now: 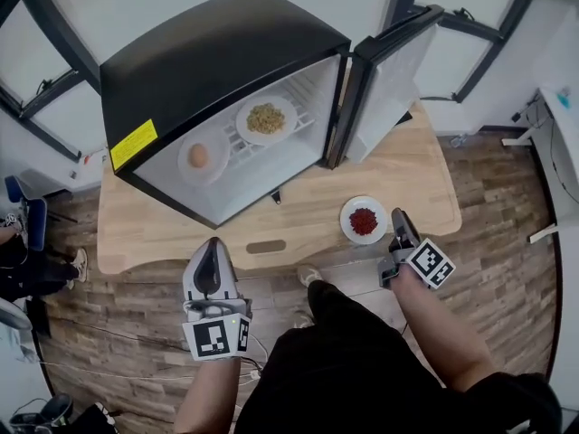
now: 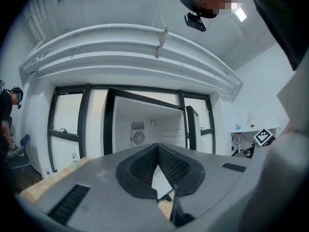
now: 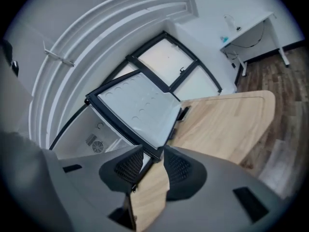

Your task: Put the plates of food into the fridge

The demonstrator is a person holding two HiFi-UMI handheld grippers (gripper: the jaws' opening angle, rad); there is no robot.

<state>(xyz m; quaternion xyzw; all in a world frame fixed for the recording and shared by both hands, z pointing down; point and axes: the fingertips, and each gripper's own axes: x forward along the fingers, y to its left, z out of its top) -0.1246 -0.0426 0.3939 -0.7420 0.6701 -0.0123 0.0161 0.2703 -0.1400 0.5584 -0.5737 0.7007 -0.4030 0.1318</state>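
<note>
One plate of red food (image 1: 364, 221) is left on the counter (image 1: 425, 183), near its front edge towards the right, while two other plates (image 1: 266, 119) sit inside the open fridge (image 1: 217, 52). The right hand-held gripper (image 1: 402, 217) hovers just beside it, jaws apart and empty; the left hand-held gripper (image 1: 213, 245) is clenched on nothing off the front edge. Light, stiff and likely breakable, the plate wants a level pinch on its bare rim.

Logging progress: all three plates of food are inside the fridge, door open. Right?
Only two are inside the fridge: the egg plate and the plate of yellowish food. The plate of red food sits on the table in front, as the head view shows. The door is open.
</note>
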